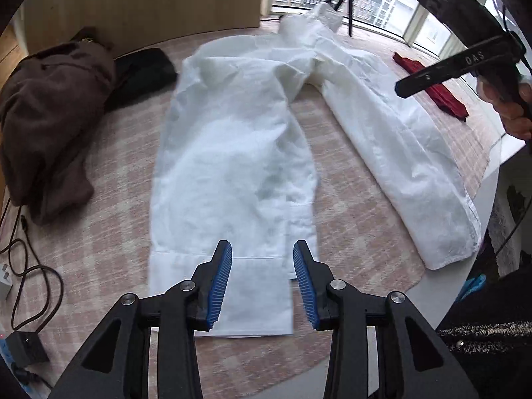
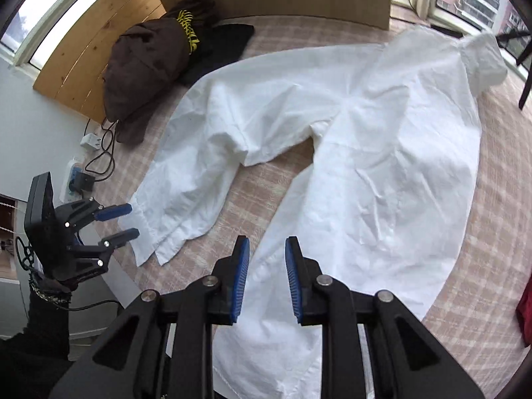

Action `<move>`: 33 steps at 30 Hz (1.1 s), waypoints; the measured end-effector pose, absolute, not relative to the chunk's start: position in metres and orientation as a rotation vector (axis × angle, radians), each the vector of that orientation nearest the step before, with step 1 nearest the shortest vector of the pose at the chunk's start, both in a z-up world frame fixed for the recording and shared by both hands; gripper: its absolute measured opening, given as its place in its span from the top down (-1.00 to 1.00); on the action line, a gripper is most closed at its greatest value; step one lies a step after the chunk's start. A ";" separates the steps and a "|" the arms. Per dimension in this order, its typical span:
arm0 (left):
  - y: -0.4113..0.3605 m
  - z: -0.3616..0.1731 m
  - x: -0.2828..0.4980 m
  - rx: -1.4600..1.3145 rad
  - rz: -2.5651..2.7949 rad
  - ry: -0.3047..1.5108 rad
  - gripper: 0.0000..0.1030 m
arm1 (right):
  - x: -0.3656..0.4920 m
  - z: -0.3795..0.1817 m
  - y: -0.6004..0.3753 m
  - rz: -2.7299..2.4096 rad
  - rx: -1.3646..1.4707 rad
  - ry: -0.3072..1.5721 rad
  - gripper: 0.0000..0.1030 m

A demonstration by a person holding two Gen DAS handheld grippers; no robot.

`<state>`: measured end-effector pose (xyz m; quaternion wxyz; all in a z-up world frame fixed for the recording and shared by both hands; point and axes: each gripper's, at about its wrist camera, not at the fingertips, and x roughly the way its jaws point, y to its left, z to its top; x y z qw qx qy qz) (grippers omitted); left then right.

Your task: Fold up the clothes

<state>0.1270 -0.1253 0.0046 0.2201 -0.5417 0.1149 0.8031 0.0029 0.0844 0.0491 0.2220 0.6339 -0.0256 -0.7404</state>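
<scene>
A white long-sleeved shirt (image 1: 232, 153) (image 2: 382, 153) lies spread on a pink plaid cover (image 1: 109, 173) (image 2: 498, 206). In the left wrist view one sleeve runs toward me and its cuff (image 1: 246, 296) lies flat just under my left gripper (image 1: 262, 249), which is open with nothing between its blue pads. My right gripper (image 2: 267, 242) is open too and hovers over the lower part of the shirt's body. In the right wrist view the left gripper (image 2: 132, 221) stands at the sleeve cuff (image 2: 149, 242). The right gripper (image 1: 409, 84) appears at the upper right of the left wrist view, held by a hand.
A brown garment (image 1: 50, 109) (image 2: 146, 56) and a black one (image 1: 146, 69) (image 2: 222, 46) lie at the far left by a wooden board. A red cloth (image 1: 442, 86) (image 2: 525, 312) lies to the right. Cables and a power strip (image 1: 26, 266) (image 2: 71, 179) sit off the left edge.
</scene>
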 end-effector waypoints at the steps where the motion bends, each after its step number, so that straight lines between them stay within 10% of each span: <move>1: -0.114 0.004 0.130 -1.491 2.203 0.347 0.26 | 0.008 0.043 0.094 -2.034 1.768 -0.110 0.57; 7: -0.084 0.001 0.132 -1.486 2.177 0.420 0.25 | 0.028 0.024 0.133 -2.069 1.801 -0.148 0.56; 12: -0.104 0.007 0.124 -1.533 2.152 0.352 0.97 | 0.042 0.012 0.158 -2.080 1.813 -0.171 0.54; 23: -0.169 0.038 0.149 -1.664 2.247 0.598 0.80 | 0.051 -0.013 0.188 -2.068 1.879 -0.239 0.53; 33: -0.048 0.080 0.171 -1.397 2.117 0.327 0.46 | 0.036 0.068 0.302 -2.387 1.626 -0.488 0.52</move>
